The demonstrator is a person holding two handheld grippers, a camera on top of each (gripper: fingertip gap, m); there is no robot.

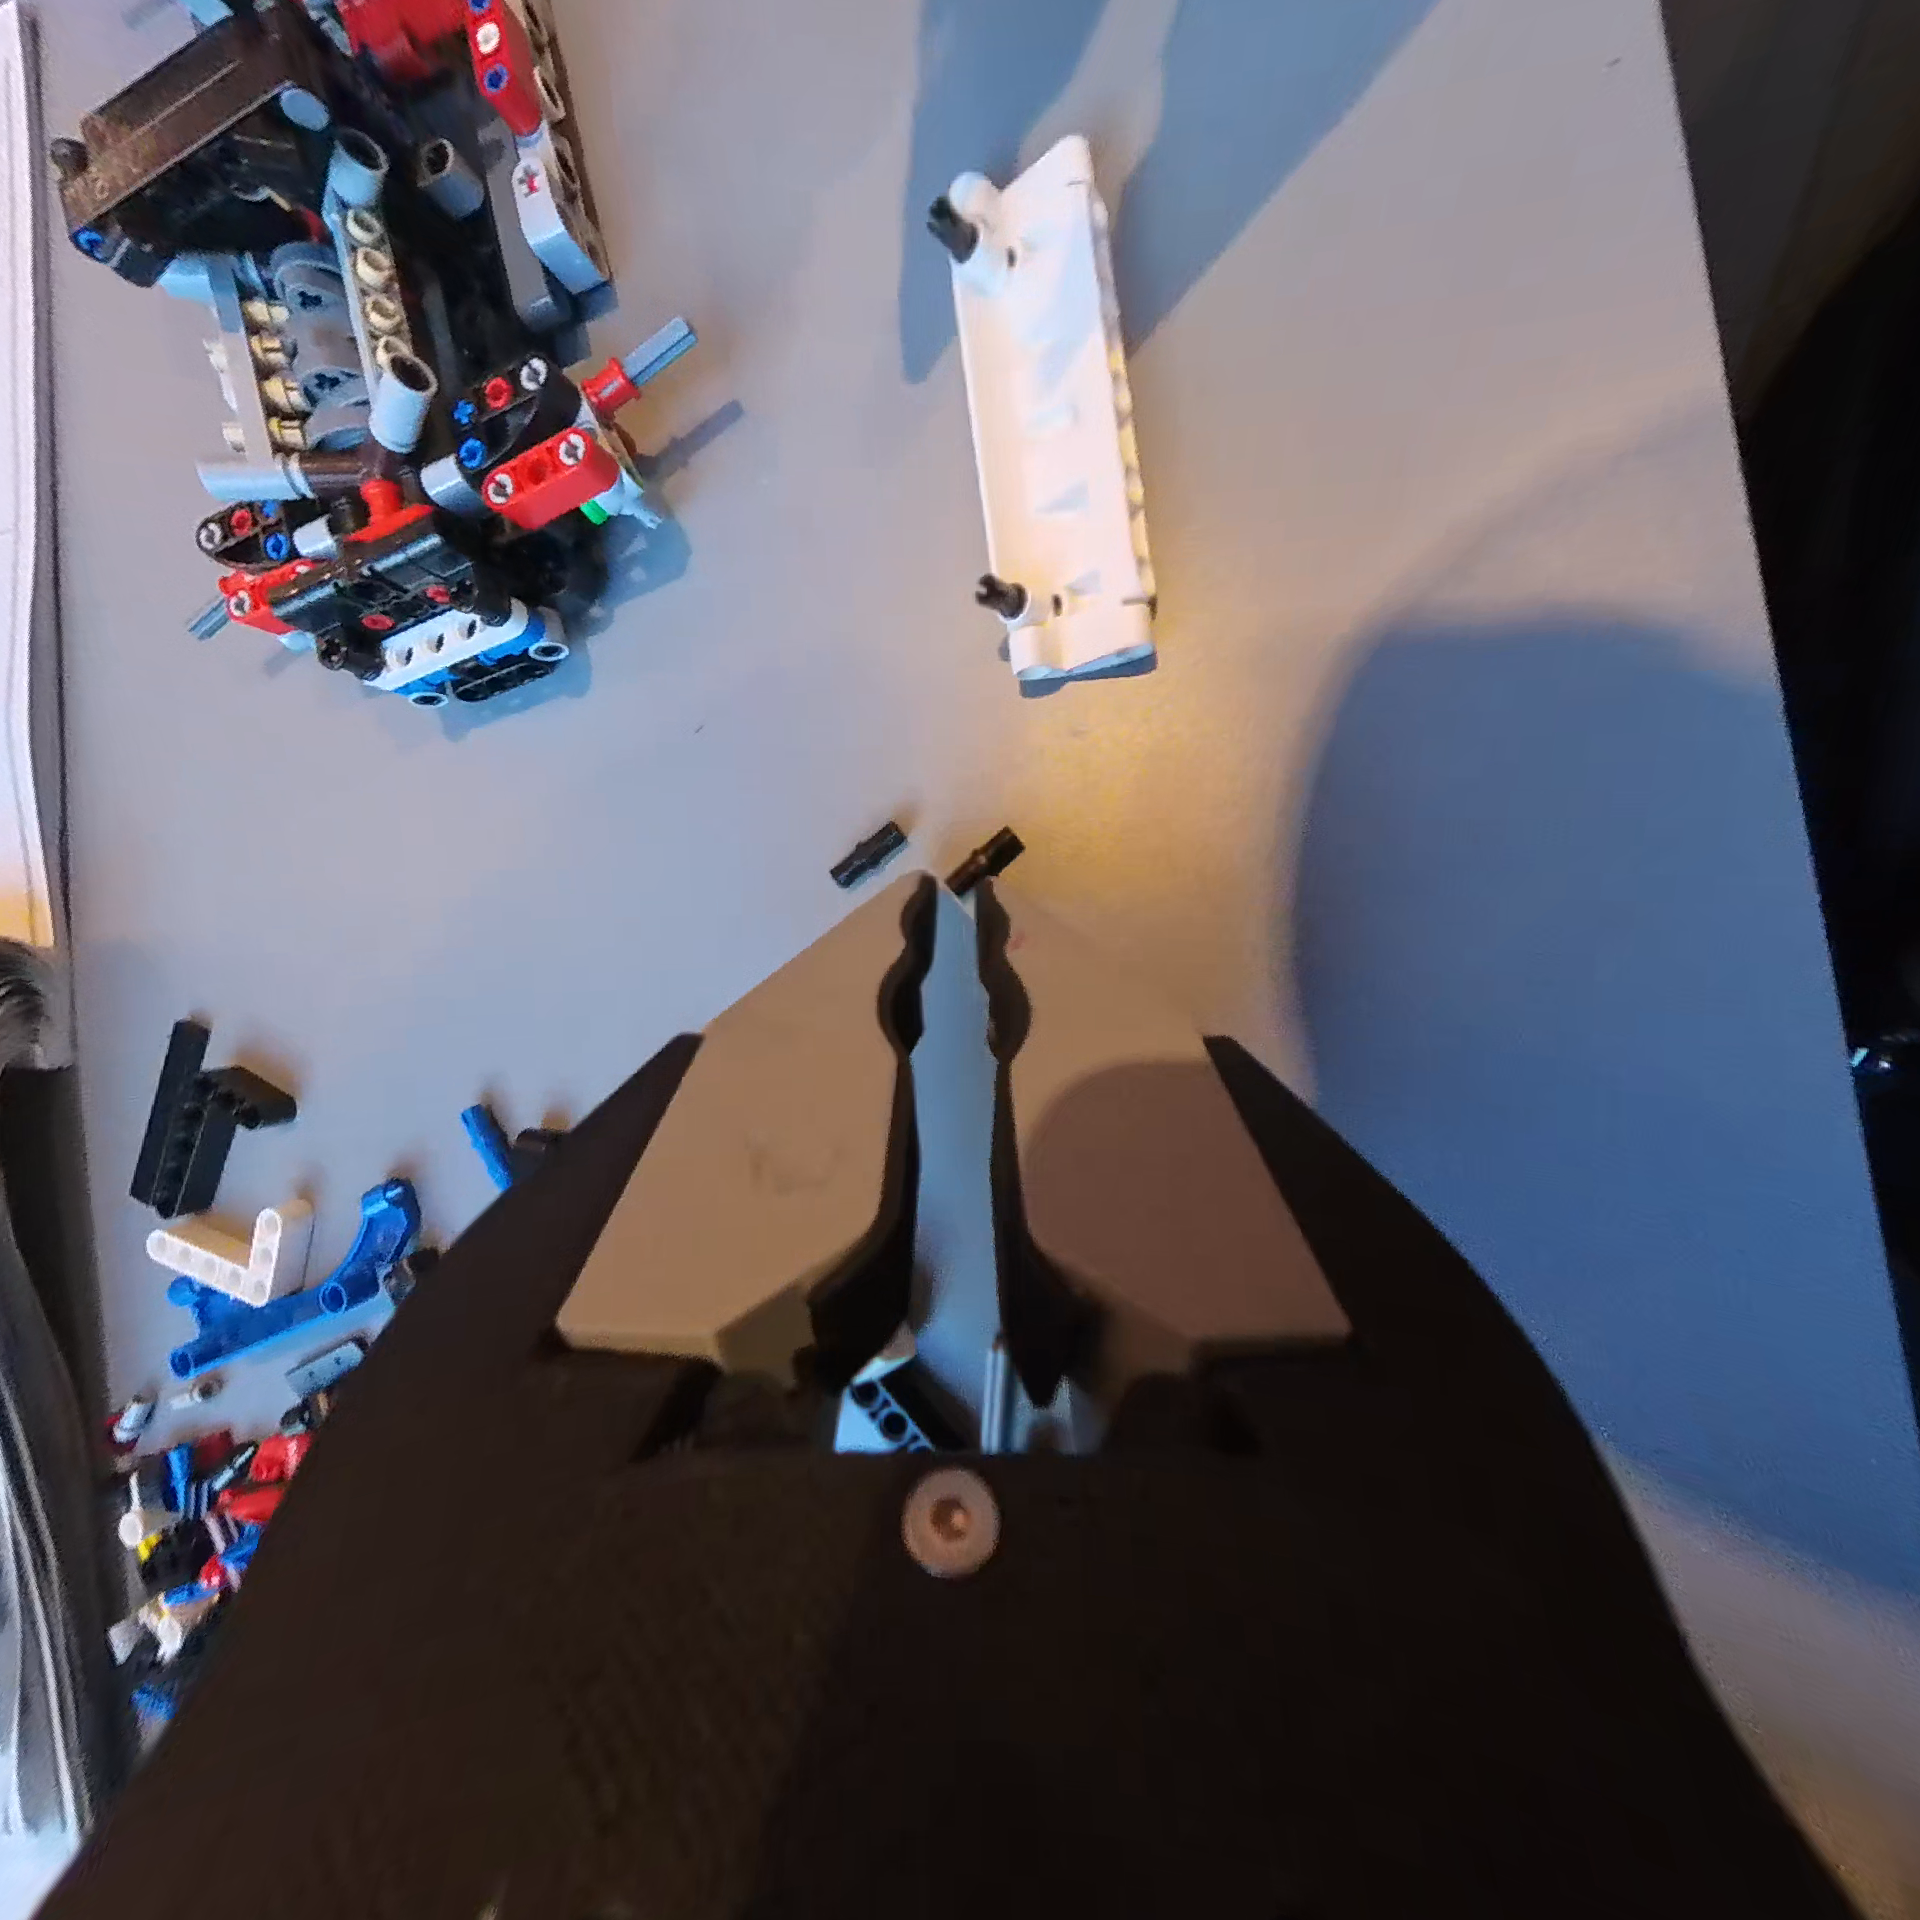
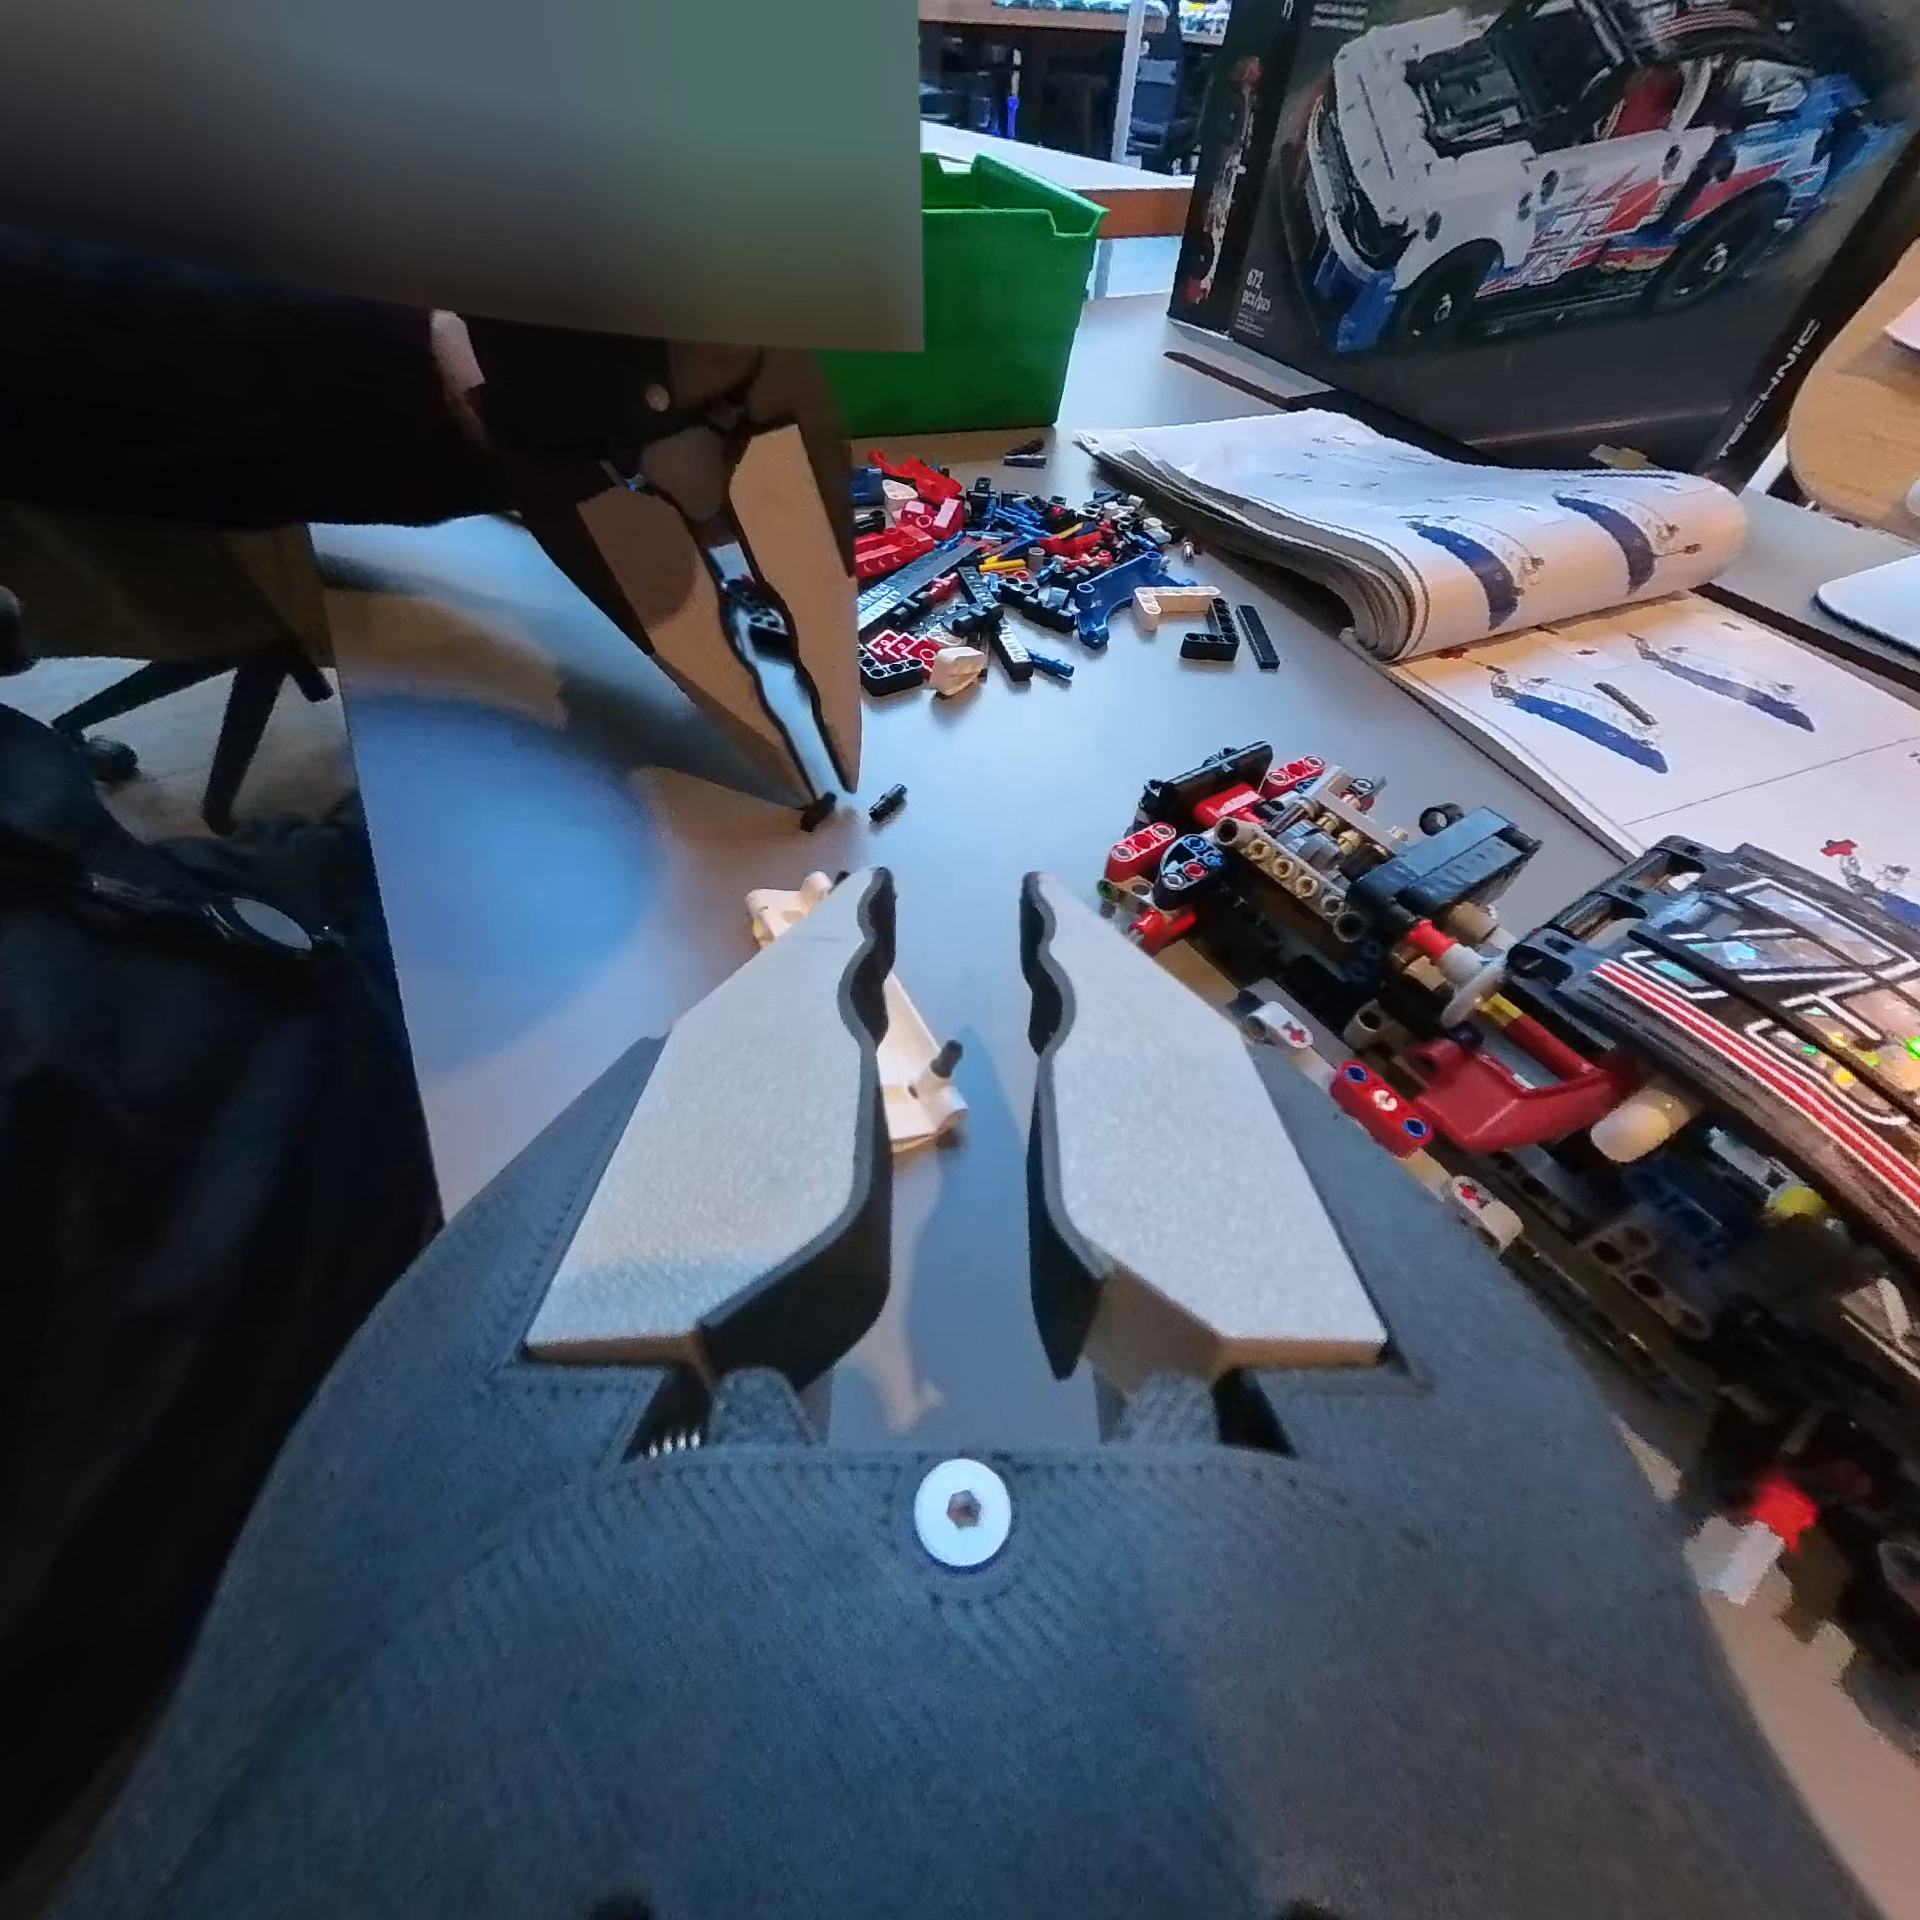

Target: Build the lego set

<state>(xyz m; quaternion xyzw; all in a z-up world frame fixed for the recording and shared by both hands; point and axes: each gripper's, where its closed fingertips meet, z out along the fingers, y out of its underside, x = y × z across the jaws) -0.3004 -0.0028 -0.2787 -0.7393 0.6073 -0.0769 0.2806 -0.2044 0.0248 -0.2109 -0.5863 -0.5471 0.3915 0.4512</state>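
A grey bench (image 2: 997, 790) carries everything. Low in the right wrist view, the right gripper (image 2: 956, 904) is spread over a white panel (image 2: 914, 1049). At centre, the left gripper (image 1: 951, 883) pinches a black pin (image 1: 985, 857); a second pin (image 1: 868, 852) lies just beside. Upper left in the left wrist view sits the chassis (image 1: 353, 353).

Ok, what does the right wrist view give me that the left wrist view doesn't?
Only the right wrist view shows the set's box, the open instruction booklet, the green bin and the black striped body section, plus the right gripper with jaws apart.

Only the left wrist view looks straight down at the left gripper closed on a black pin.

Both show the white panel, the loose second pin, the chassis build and the parts pile.
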